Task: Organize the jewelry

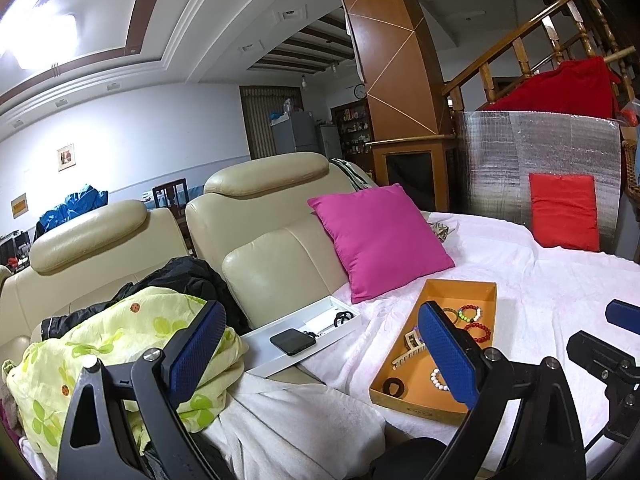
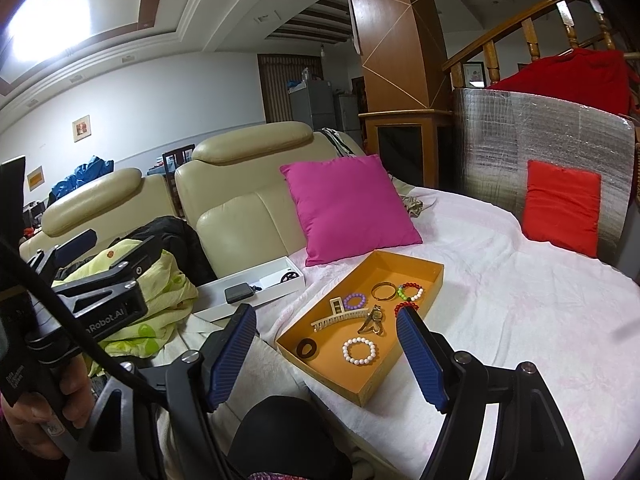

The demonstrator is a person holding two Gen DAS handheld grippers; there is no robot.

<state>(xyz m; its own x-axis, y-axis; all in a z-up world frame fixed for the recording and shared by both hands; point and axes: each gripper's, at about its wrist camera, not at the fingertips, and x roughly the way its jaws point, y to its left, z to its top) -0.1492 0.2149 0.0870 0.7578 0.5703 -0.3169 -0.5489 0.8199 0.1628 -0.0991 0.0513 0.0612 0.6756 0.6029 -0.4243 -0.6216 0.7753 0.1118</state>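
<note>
An orange tray (image 2: 416, 266) (image 1: 486, 292) lies on the white blanket. It holds a cream hair claw (image 2: 340, 316), a white bead bracelet (image 2: 359, 351), a purple bead bracelet (image 2: 355, 301), a gold bangle (image 2: 383, 291), a multicolour bead bracelet (image 2: 411, 291), a red bead bracelet (image 1: 477, 332), a brass clip (image 2: 373, 321) and a dark ring (image 2: 307, 348). My right gripper (image 2: 326, 354) is open and empty, just in front of the tray. My left gripper (image 1: 324, 354) is open and empty, left of the tray.
A white box (image 1: 280, 360) with a black phone (image 1: 293, 341) rests on the beige sofa's armrest. A pink cushion (image 2: 348, 210) sits behind the tray, a red cushion (image 2: 562, 208) at the far right. A yellow-green cloth (image 1: 120, 344) is heaped at the left.
</note>
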